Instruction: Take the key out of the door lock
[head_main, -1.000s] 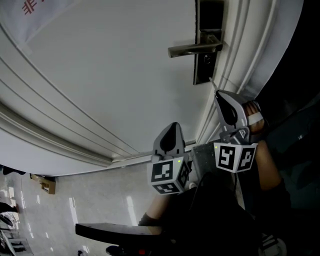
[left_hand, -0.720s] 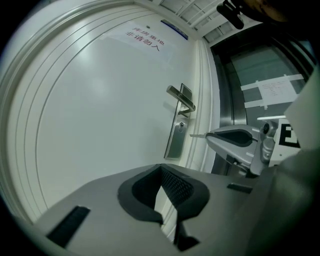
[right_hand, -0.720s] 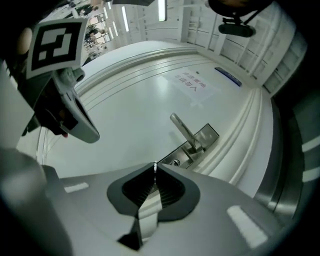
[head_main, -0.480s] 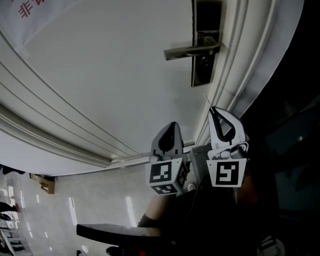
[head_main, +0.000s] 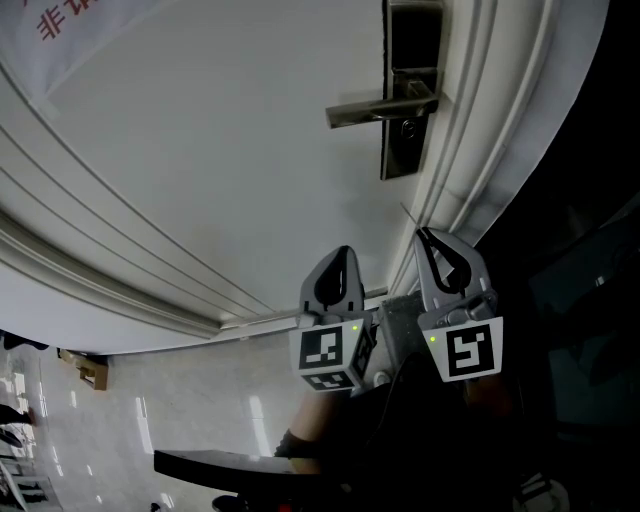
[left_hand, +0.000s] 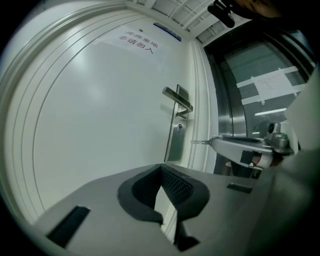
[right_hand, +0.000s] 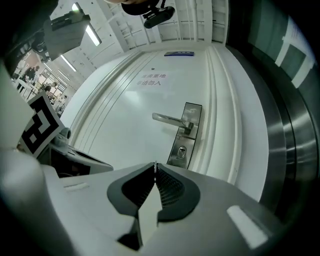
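The white door (head_main: 220, 150) carries a metal lever handle (head_main: 378, 105) on a dark lock plate (head_main: 405, 60), with the keyhole (head_main: 407, 127) under the lever. Nothing sits in the keyhole (right_hand: 182, 149). My right gripper (head_main: 420, 236) hangs below the plate, shut on the key (head_main: 408, 214), whose thin blade pokes out past its tip. The left gripper view shows that blade (left_hand: 201, 142) pointing toward the door edge. My left gripper (head_main: 345, 252) is beside it on the left, lower, its jaws together with nothing between them.
Ribbed door-frame mouldings (head_main: 480, 120) run along the right of the lock, and a dark steel and glass panel (left_hand: 250, 95) lies beyond them. A paper sign (left_hand: 140, 42) is stuck high on the door. A small cardboard box (head_main: 85, 368) rests on the glossy floor at lower left.
The right gripper has drawn down and left, away from the lock plate, with the key in it, and has turned its marker cube toward the head camera. The left gripper barely moved.
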